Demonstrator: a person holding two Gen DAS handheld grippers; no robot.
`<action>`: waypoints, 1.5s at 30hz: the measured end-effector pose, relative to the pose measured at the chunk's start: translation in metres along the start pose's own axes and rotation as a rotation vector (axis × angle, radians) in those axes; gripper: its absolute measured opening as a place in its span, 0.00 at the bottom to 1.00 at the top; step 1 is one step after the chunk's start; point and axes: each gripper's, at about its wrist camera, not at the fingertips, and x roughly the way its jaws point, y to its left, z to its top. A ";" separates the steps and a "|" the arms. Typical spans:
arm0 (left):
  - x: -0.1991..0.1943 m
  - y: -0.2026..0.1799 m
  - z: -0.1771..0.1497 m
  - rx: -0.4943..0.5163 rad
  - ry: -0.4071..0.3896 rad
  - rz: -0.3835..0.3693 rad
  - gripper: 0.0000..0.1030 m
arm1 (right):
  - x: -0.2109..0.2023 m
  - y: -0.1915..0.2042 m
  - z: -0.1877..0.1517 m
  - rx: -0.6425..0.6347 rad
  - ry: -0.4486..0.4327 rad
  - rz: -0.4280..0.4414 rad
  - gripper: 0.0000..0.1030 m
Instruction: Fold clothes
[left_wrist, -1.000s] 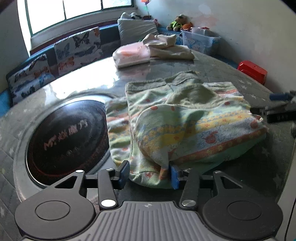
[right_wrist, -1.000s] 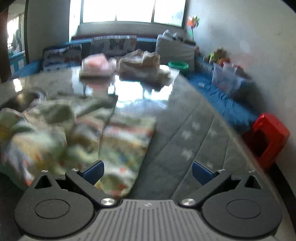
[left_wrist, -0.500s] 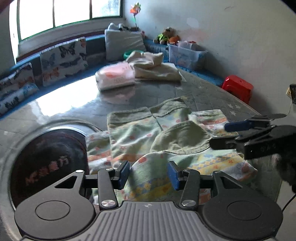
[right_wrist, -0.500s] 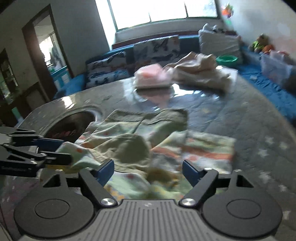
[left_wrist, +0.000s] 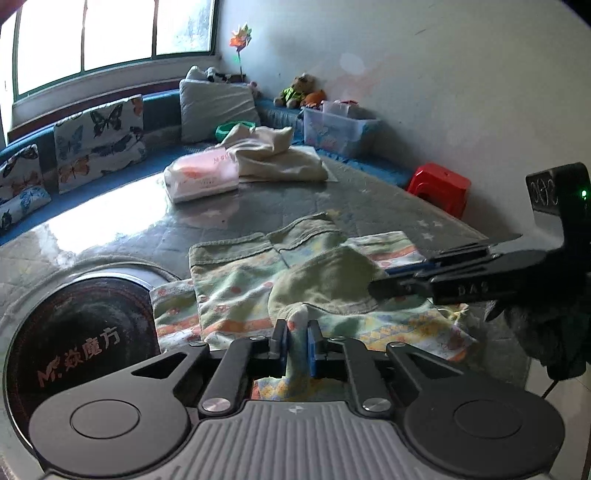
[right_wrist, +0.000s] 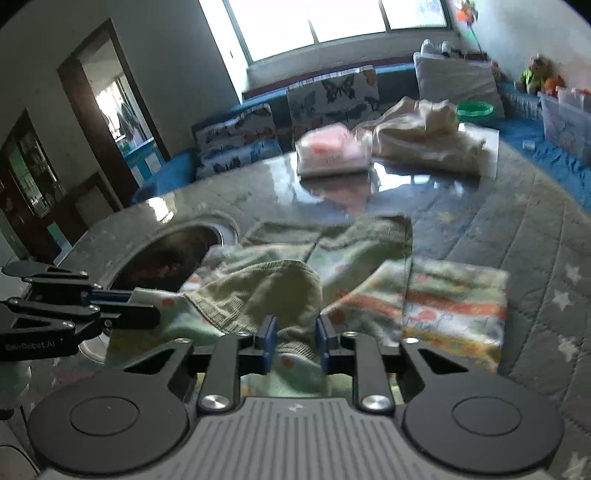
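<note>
on the grey quilted surface (left_wrist: 369, 206), next to the round dark inset plate (left_wrist: 77, 332), lies the patterned garment (left_wrist: 236, 284): green ribbed hems at the far side, striped and fruit-print panels spread flat, near edge bunched and raised.

left gripper (left_wrist: 295, 345): jaws nearly closed, with a pinch of the garment's near edge between the 2 blue pads. cloth runs up out of the pads and also hangs below them, so the hold looks firm.

right gripper (right_wrist: 293, 341): jaws narrowed but with a wider gap than the left; a fold of the green ribbed cloth sits between the pads. whether the pads actually press it, i cannot tell; the frame is slightly blurred there. in the left wrist view this gripper reaches in from the right over the raised hump of cloth.

step in hand, as judged: 2-point pickup of the near edge, each gripper at a separate spot along it, for a fold toward the far hems. the garment already shows 1 layer lying over another, so it reads as partly folded.

next move calls for: right pads fully seated on the cloth, then both grippers lifted together at equal height and carried away from the person, so the edge stays taut and lands square on the flat part. uneven travel would skew the fold.

other items: a pink packet (left_wrist: 201, 177) and a cream cloth pile (left_wrist: 277, 158) sit well apart at the far side of the surface.
</note>
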 end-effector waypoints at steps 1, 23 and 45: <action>-0.004 -0.001 -0.002 0.005 -0.005 -0.006 0.11 | -0.007 0.001 0.001 -0.005 -0.014 0.014 0.17; -0.076 -0.017 -0.050 0.106 -0.061 -0.130 0.12 | -0.078 0.063 -0.037 -0.251 0.018 0.194 0.16; 0.000 0.056 -0.024 -0.153 0.039 0.181 0.42 | -0.091 -0.006 -0.027 -0.020 -0.072 0.049 0.57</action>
